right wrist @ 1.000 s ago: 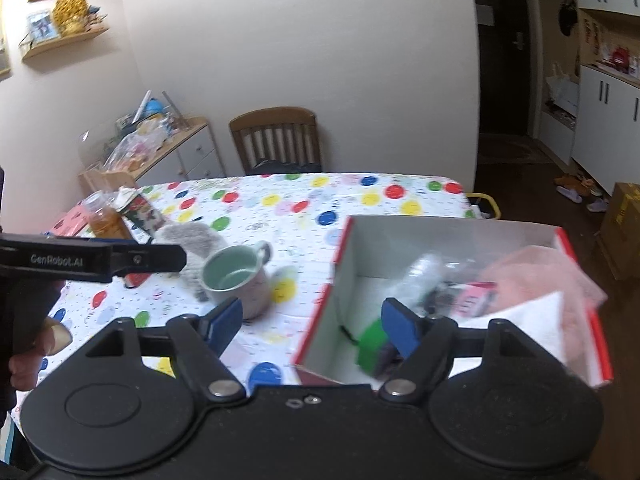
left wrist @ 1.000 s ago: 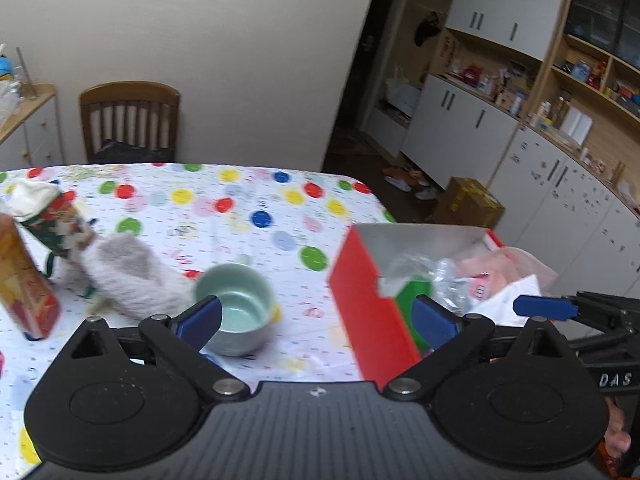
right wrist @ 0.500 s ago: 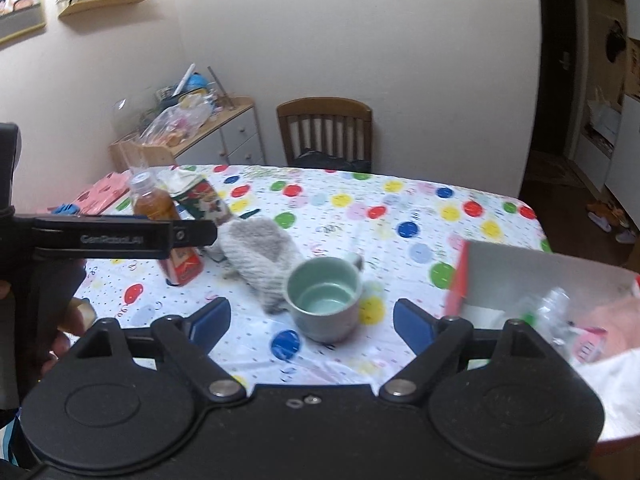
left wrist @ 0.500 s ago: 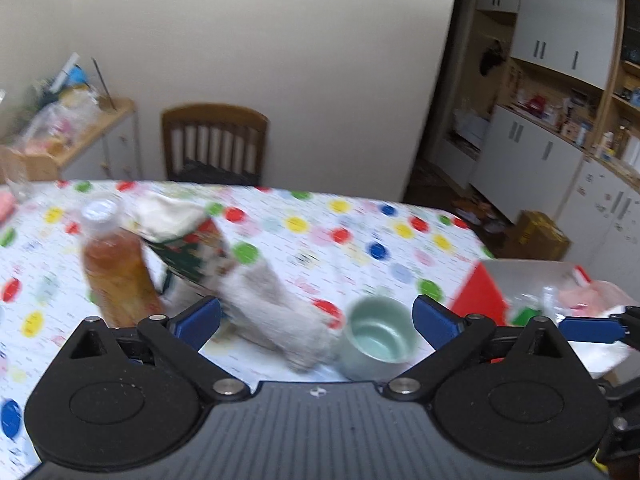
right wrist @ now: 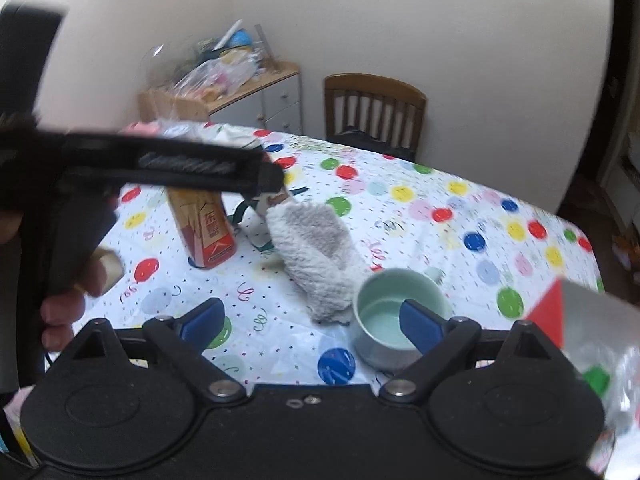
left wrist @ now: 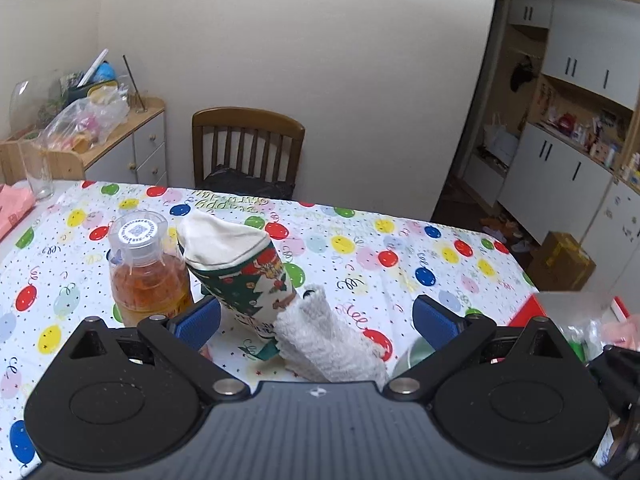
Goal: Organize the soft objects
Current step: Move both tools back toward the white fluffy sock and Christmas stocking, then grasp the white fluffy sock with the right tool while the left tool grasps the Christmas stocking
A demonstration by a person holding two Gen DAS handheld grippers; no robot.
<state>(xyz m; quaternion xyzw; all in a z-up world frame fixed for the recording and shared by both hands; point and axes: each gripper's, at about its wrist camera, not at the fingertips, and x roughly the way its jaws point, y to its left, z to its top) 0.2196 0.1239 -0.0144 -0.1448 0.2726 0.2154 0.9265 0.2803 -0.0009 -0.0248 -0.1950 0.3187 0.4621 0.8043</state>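
Main risk as we see it: the grey fluffy sock (left wrist: 328, 340) lies touching the Christmas stocking (left wrist: 248, 276), with the tea bottle (left wrist: 146, 268) just beside on one side and the green mug (right wrist: 396, 312) touching its other end. A sloppy grab could tip the bottle or drag the mug. The red box (right wrist: 548, 312), likely the drop spot, sits at the right edge of the table (left wrist: 400, 248).

Left gripper (left wrist: 316, 320): wide open, empty, sock and stocking between its fingers but untouched. Right gripper (right wrist: 312, 320): jaws have just been opening, now wide, nothing held, hovering near the mug.
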